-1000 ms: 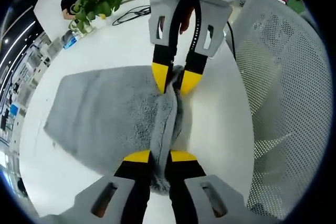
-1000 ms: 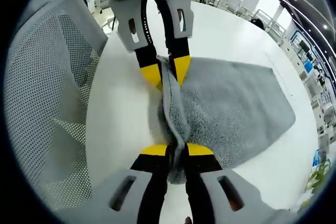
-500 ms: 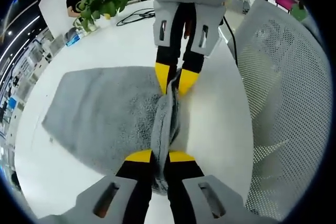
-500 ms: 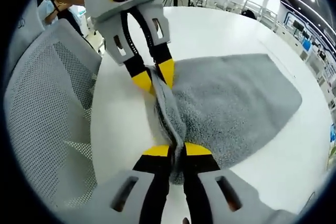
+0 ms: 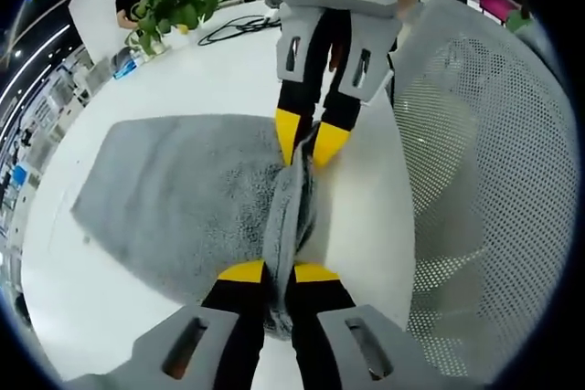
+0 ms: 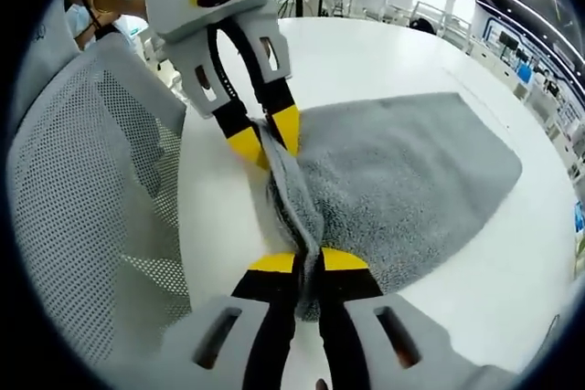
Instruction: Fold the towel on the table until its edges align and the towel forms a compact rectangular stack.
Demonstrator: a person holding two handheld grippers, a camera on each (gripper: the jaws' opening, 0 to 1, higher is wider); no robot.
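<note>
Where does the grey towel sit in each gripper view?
Left gripper view: the grey towel spreads left of centre, its edge pinched between both grippers.
Right gripper view: the towel spreads right of centre.
Shared landmark: the white mesh chair beside the table.

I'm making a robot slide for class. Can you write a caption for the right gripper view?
Two claws pinch one edge of a gray towel on a white table.

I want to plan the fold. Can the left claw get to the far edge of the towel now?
Probably not yet. The left claw is shut on the near edge of the towel, as is the right claw, so it is occupied. The white table beyond that far edge looks free, though.
</note>
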